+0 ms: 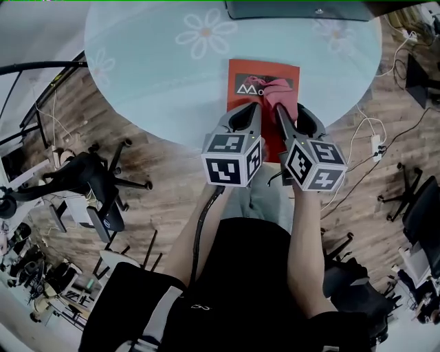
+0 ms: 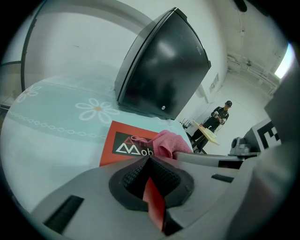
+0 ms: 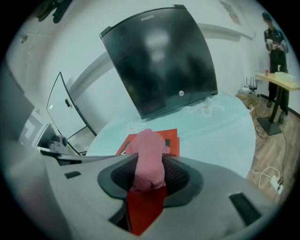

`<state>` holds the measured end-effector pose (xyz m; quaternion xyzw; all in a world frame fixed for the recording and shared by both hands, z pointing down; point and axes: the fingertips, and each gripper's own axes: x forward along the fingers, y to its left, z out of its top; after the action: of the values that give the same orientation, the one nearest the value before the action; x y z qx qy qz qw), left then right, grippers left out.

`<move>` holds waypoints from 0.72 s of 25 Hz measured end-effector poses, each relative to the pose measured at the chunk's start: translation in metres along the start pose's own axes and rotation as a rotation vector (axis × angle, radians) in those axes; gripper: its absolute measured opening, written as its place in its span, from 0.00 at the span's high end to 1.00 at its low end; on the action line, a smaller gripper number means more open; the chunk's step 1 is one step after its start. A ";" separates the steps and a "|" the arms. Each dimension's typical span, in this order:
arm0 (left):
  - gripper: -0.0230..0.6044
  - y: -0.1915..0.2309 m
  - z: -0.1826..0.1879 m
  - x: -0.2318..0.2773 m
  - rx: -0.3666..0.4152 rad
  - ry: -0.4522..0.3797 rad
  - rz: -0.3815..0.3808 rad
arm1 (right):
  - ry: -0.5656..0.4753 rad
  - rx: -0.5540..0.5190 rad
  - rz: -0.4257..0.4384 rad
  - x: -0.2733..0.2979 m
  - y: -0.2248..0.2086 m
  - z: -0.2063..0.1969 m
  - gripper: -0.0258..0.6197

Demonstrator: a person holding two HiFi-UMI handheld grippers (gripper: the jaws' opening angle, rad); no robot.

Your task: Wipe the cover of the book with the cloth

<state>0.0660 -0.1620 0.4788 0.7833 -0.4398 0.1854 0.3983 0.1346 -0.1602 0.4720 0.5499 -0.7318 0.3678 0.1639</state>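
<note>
A red book (image 1: 240,75) lies flat on the round pale-blue table (image 1: 151,82), with its near end over the table's front edge. A pink cloth (image 1: 280,93) rests bunched on the cover's right side, and my right gripper (image 1: 278,110) is shut on it. In the right gripper view the cloth (image 3: 149,173) fills the jaws (image 3: 148,157), with the book (image 3: 171,140) below. My left gripper (image 1: 256,106) sits just left of the cloth, above the cover, jaws closed together and holding nothing. In the left gripper view (image 2: 149,159), the book (image 2: 123,140) and cloth (image 2: 166,143) lie just ahead.
A large black monitor (image 1: 302,8) stands at the table's far side, close behind the book (image 2: 164,61). Office chairs (image 1: 89,179) and a power strip with cables (image 1: 377,144) are on the wooden floor. A person (image 2: 220,115) stands far off by a small table.
</note>
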 end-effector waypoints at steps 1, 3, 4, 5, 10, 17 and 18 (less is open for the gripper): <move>0.94 -0.004 -0.002 0.002 0.002 0.004 -0.001 | 0.000 0.003 -0.001 -0.003 -0.004 -0.001 0.72; 0.94 -0.013 -0.005 0.005 0.004 0.011 -0.005 | 0.002 0.007 -0.009 -0.008 -0.012 -0.002 0.72; 0.94 -0.016 -0.005 0.007 0.005 0.012 -0.007 | 0.004 0.009 -0.012 -0.011 -0.016 -0.002 0.72; 0.94 -0.020 -0.005 0.008 0.006 0.012 -0.008 | 0.006 0.011 -0.015 -0.012 -0.020 -0.001 0.72; 0.94 -0.030 -0.005 0.015 0.004 0.014 -0.013 | 0.011 0.022 -0.037 -0.017 -0.037 -0.001 0.72; 0.94 -0.038 -0.015 0.013 -0.024 0.002 -0.012 | -0.026 0.046 -0.055 -0.034 -0.048 -0.002 0.72; 0.94 -0.039 -0.017 0.012 -0.031 -0.002 -0.012 | -0.028 0.041 -0.056 -0.037 -0.049 -0.002 0.72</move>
<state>0.1065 -0.1441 0.4787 0.7798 -0.4384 0.1751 0.4111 0.1924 -0.1399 0.4670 0.5786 -0.7105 0.3704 0.1524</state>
